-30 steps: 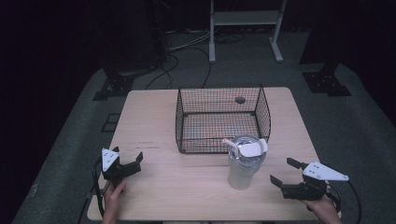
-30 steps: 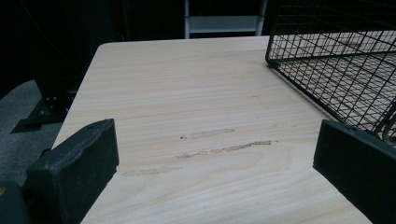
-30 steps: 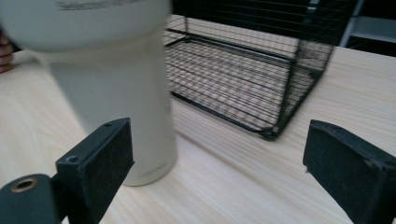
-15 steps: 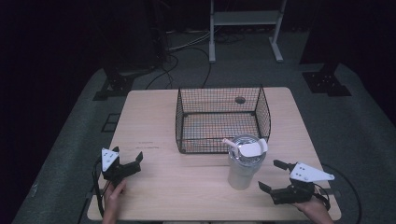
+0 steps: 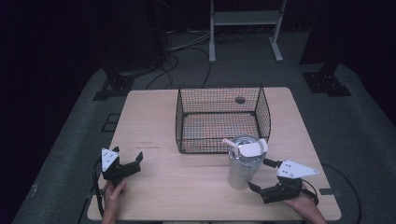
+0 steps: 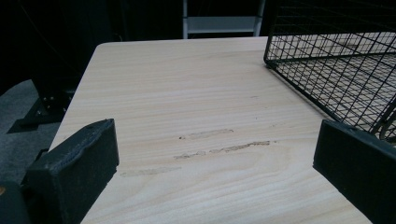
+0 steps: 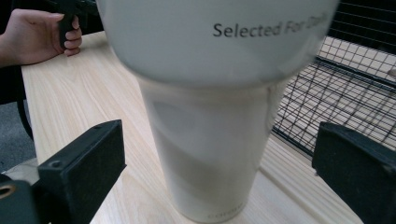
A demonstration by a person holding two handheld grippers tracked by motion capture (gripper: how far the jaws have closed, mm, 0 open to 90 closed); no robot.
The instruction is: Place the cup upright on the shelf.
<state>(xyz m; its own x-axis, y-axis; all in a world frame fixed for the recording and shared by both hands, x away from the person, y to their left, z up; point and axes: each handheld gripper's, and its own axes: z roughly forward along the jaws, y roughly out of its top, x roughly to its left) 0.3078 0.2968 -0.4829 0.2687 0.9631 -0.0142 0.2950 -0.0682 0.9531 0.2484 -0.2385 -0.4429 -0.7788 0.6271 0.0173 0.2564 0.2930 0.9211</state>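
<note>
Both tongs agape; right tongs (image 7: 219, 177) flanking tumbler (image 7: 210, 116)

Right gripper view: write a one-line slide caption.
Open right gripper faces a white cup on the table, beside the wire basket.

This looks like a lab or recording studio set up for filming handwork, not a home or a shop. A single pale wooden table (image 5: 187, 186) stands alone on grey carpet (image 5: 70, 158), and the surroundings fall away into darkness, as if hung with black. Beyond the table's far edge, loose cables (image 5: 173, 60) trail over the floor among black stand bases (image 5: 114, 86), one off the far left corner and another (image 5: 327, 81) off the far right. The legs of a white metal frame (image 5: 245, 28) rise farther back. A fixed camera looks down on the table from above.
</note>
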